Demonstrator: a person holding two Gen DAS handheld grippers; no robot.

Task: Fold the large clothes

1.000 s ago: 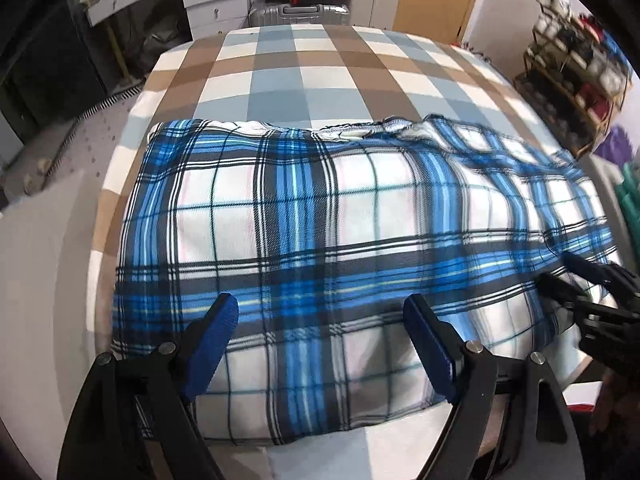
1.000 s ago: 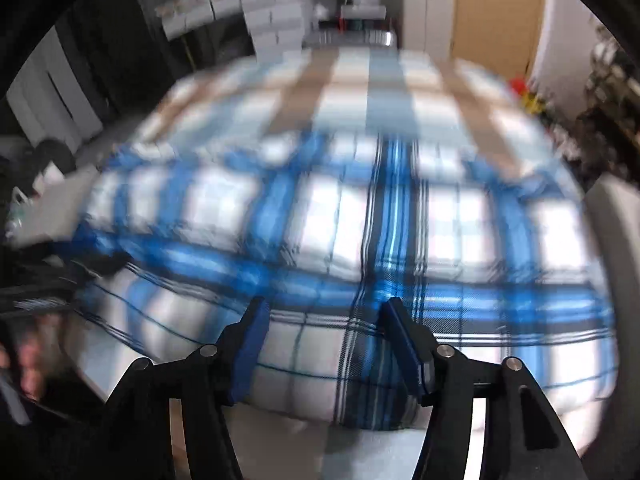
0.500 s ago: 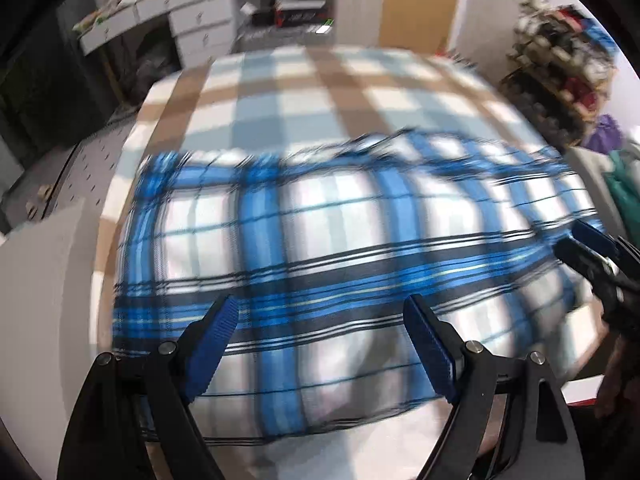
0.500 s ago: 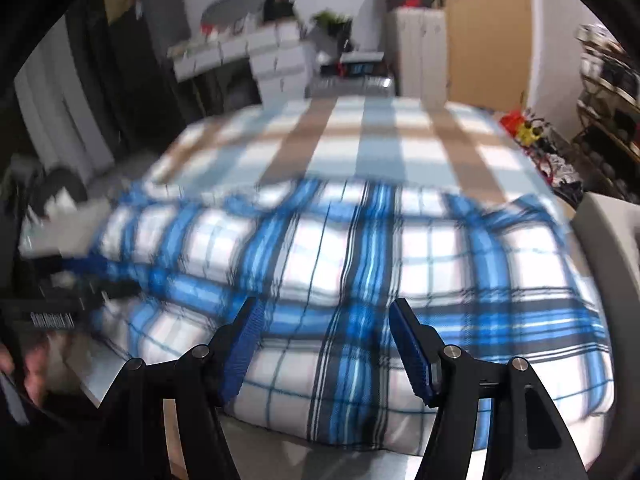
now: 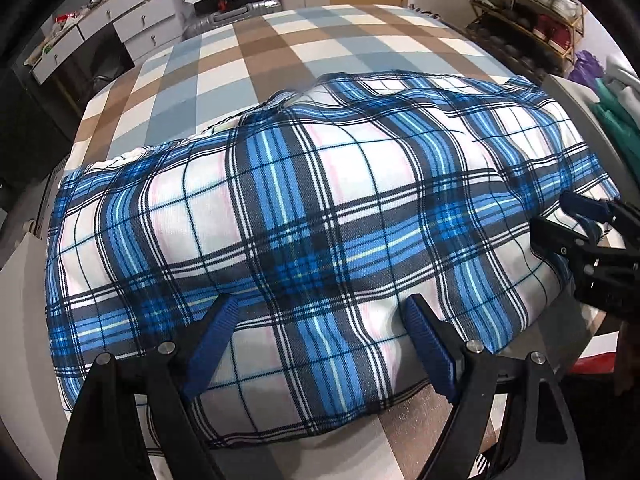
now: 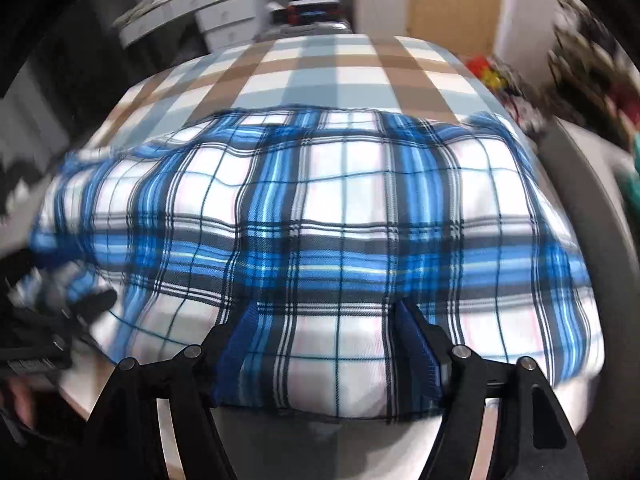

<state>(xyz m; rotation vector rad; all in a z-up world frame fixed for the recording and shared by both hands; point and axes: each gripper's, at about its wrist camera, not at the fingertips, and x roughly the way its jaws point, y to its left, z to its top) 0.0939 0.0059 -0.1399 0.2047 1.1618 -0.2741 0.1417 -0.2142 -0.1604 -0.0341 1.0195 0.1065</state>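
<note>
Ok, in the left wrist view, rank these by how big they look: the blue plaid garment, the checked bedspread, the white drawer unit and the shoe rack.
1. Blue plaid garment, though nearness inflates it.
2. Checked bedspread, bare part only.
3 and 4. White drawer unit and shoe rack: alike, both far and edge-warped, not ranked.

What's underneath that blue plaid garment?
The blue plaid garment lies on a brown, blue and white checked cover, seen beyond its far edge. Whatever sits directly beneath the cloth is hidden.

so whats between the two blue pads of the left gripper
The blue and white plaid garment on the checked bedcover spans the open left gripper in the left wrist view.
</note>
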